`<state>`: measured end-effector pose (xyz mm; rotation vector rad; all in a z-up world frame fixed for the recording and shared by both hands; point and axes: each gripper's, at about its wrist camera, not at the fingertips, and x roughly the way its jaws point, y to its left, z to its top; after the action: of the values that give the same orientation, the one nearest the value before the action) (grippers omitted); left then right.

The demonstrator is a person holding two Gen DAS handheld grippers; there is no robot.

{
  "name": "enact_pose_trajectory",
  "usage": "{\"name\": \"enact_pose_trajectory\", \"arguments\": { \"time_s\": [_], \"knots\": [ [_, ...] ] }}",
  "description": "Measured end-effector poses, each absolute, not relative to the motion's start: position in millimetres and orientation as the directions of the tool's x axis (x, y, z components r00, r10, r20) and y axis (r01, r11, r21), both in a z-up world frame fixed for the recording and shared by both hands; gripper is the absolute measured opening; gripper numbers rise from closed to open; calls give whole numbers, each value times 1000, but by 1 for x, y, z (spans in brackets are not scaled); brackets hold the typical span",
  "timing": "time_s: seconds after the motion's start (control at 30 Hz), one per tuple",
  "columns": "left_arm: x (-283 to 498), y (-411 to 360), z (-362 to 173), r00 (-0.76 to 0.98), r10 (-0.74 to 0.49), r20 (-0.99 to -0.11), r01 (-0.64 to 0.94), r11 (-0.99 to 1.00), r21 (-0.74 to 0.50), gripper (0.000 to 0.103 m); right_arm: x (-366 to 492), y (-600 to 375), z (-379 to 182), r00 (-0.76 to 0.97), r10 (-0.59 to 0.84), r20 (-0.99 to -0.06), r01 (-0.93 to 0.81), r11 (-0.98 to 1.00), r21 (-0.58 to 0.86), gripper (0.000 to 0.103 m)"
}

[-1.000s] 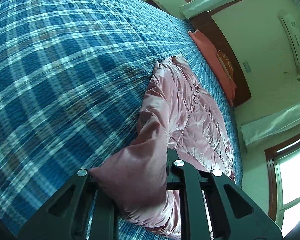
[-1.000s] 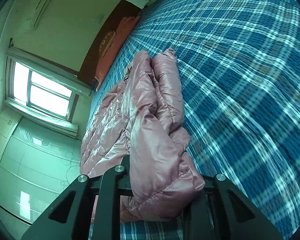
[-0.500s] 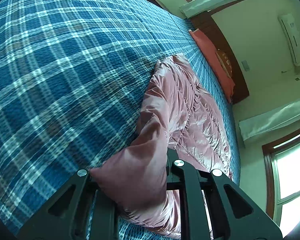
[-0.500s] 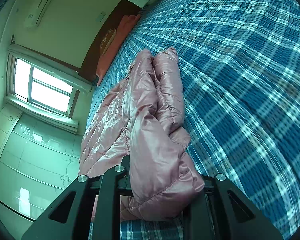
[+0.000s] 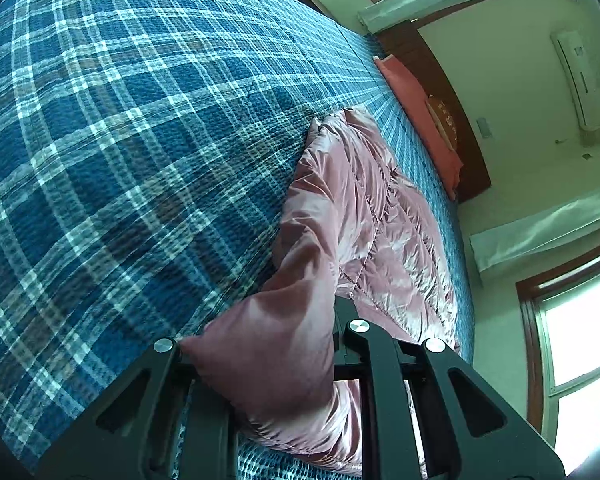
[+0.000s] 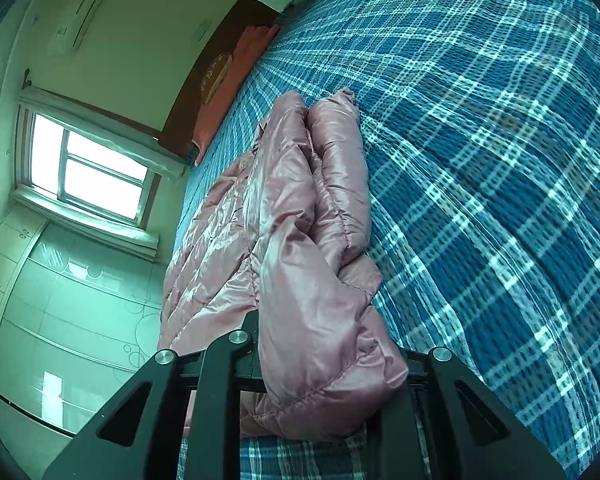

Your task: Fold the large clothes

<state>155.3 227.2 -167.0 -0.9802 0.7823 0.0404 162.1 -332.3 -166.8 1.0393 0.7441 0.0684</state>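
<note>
Left tool [image 5: 284, 364] grips a corner of the pink jacket [image 5: 364, 216], its jaws just easing a touch; right tool [image 6: 320, 368] likewise, on the other corner [image 6: 324, 344]. I'd say release is near. Folded lengthwise, the jacket lies along the plaid bed's [image 5: 140, 140] edge, red pillow [image 5: 420, 120] beyond.

Shiny pink quilted jacket [image 5: 380, 220], bunched lengthwise on bed

Jacket [image 5: 364, 208] on bedspread [image 5: 140, 128], pillow [image 5: 416, 108] behind it, by headboard [image 5: 432, 76]
</note>
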Motion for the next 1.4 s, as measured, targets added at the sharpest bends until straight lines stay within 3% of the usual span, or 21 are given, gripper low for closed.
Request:
{"name": "enact_pose_trajectory", "arguments": {
  "time_s": [0.1,0.23,0.3,0.47,0.6,0.7,0.77,0.83,1.0,1.23,1.4],
  "knots": [
    [152,234,-168,736,-313,-600,-365,563,-742,25,167,-339,-170,765,389,-514,295,497,816,30],
    [141,241,-169,741,-308,-596,-364,562,-743,50,168,-347,-171,775,366,-515,307,495,813,43],
    [138,245,-171,743,-303,-597,-366,563,-741,51,167,-353,-171,784,344,-517,318,493,810,51],
    [133,254,-181,740,-303,-600,-384,543,-747,51,169,-369,-181,798,329,-505,331,462,823,50],
    [139,252,-183,733,-307,-607,-366,573,-733,25,183,-374,-193,780,360,-512,333,454,827,28],
    [142,247,-184,726,-300,-619,-368,590,-718,20,191,-374,-198,773,358,-524,341,462,819,25],
    [141,247,-184,725,-301,-619,-367,592,-717,20,192,-372,-199,773,356,-526,340,468,816,25],
    [141,248,-182,719,-300,-627,-371,598,-711,31,194,-371,-198,771,361,-525,335,470,816,26],
    [133,261,-164,719,-240,-652,-393,634,-666,45,182,-377,-188,770,349,-534,336,490,805,27],
    [125,278,-140,676,-65,-734,-434,769,-469,46,171,-390,-162,748,279,-602,369,579,727,27],
    [122,277,-110,680,60,-731,-426,843,-327,46,174,-389,-136,728,185,-660,390,681,620,27]
  ]
}}
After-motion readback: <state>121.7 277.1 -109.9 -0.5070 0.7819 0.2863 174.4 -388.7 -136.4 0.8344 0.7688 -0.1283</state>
